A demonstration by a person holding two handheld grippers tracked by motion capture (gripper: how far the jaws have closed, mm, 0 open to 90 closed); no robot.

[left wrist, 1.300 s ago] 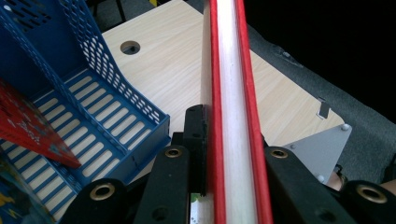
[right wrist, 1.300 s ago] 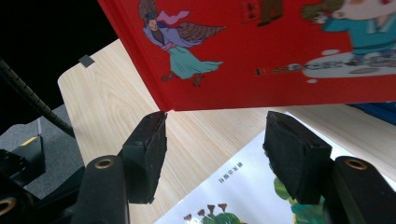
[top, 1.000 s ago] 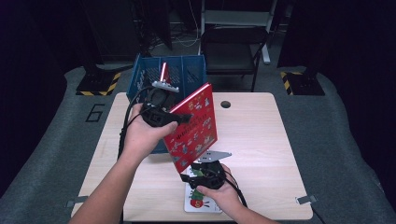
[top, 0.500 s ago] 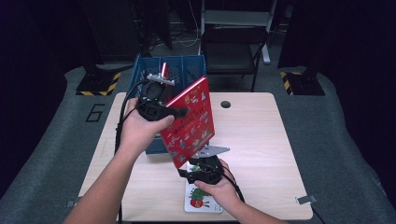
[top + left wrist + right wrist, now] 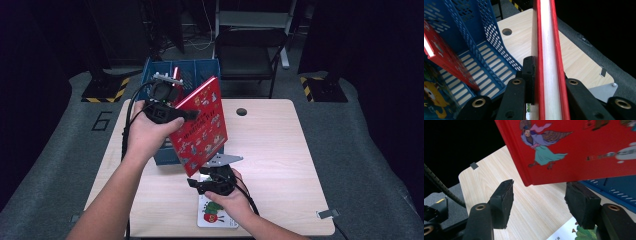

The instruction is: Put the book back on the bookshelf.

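The left gripper (image 5: 186,114) is clamped on the top edge of the red book (image 5: 202,125), which hangs tilted above the front of the blue basket (image 5: 200,70). The right gripper (image 5: 197,184) sits below the book's lower corner with jaws apart, nothing between them. Held by one edge only, the book may swing or slip, strike the basket rim, or drop onto the white picture book (image 5: 216,215) on the table (image 5: 280,150). How firmly the pads bite is hard to judge.

1. A pale wooden rectangular table (image 5: 280,150) with a round cable hole near its far edge.
2. A blue perforated plastic file crate (image 5: 200,70) stands at its far-left part.
3. A white picture book (image 5: 215,216) lies flat at its near edge.
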